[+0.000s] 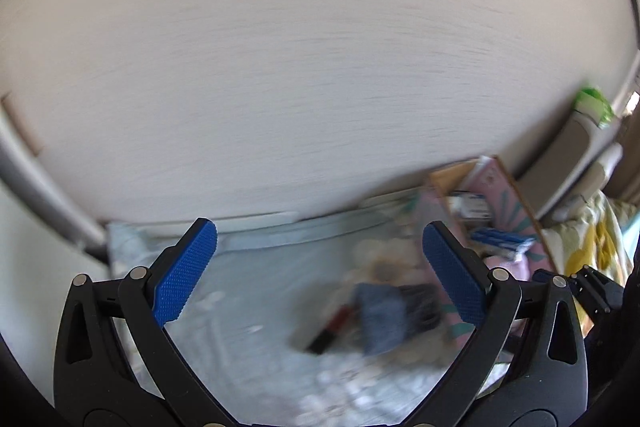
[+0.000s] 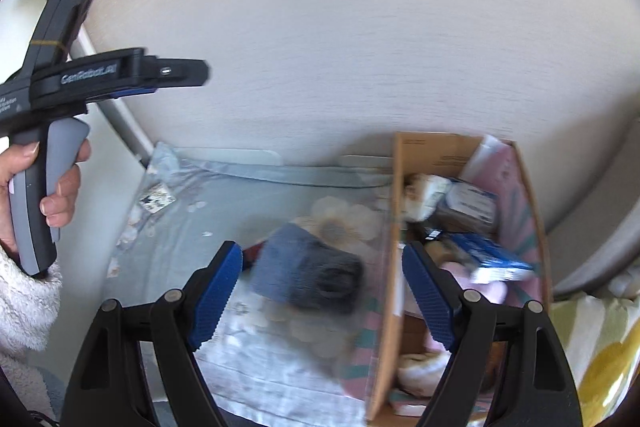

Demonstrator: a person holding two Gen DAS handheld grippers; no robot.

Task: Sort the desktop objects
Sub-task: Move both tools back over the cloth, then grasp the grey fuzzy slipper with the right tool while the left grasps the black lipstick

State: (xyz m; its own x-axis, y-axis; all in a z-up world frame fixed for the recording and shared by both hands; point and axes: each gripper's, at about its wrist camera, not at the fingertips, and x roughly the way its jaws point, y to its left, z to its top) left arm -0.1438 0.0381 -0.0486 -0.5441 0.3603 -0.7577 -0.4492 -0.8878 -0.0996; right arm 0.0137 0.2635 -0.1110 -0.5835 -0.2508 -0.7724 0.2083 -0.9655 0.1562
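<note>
Grippers: left gripper (image 1: pixel 320 267) and right gripper (image 2: pixel 322 291) both spread wide, holding nothing. Blue-grey sock (image 2: pixel 308 277), blurred, lies on floral cloth (image 2: pixel 180 227) just beside cardboard box (image 2: pixel 432 151).

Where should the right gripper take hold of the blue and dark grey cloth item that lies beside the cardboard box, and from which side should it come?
Probably at the blue end of the cloth item, coming from above. It lies flat on the floral cloth with the cardboard box close on its right, so a side approach looks blocked. The right gripper is open; blur hides finer detail.
</note>
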